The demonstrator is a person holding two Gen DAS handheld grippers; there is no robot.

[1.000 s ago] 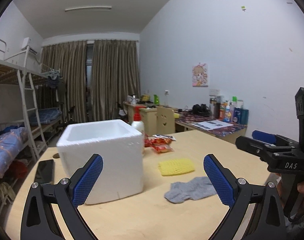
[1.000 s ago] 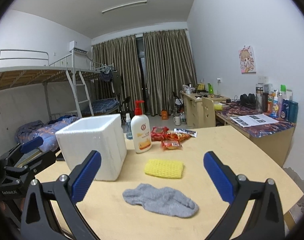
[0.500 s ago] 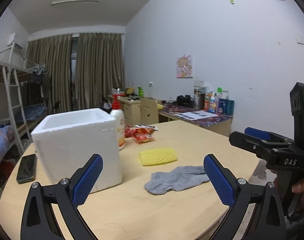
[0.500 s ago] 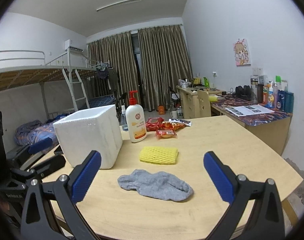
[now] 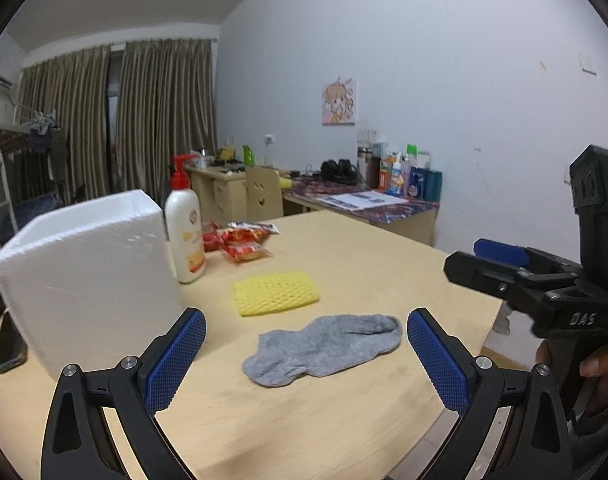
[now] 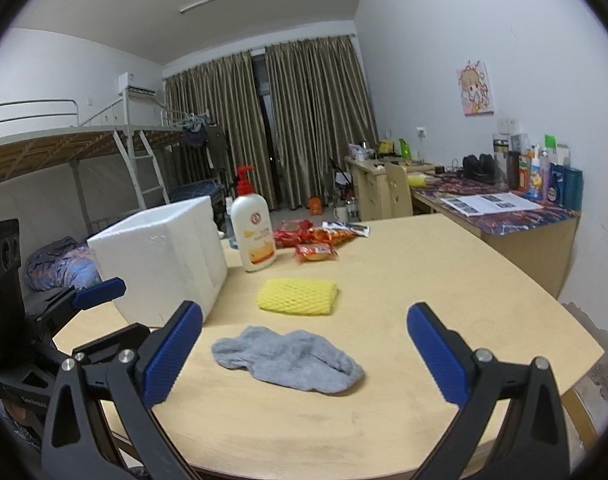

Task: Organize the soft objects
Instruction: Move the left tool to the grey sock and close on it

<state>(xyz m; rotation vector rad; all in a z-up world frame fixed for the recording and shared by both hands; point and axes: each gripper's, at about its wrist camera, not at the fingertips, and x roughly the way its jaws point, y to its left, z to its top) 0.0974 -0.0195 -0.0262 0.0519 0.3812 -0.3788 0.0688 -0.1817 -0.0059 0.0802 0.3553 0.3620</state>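
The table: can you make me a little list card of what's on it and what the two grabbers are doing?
table: light wood
soft things: grey sock, yellow foam net behind it
box: white foam box, open top, left of the sock
other things: lotion pump bottle, red snack packets, phone
left gripper: open, empty
right gripper: open, empty
sock: lying flat, untouched

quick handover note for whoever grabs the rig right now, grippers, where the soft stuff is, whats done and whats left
Left gripper: open, empty, above the table's near edge facing the grey sock.
Right gripper: open, empty, also facing the sock.
Sock lies flat on the table; yellow foam net just behind it; white foam box to the left, its inside hidden.
Done: nothing visibly stowed.
Left: probably both soft items into the box.
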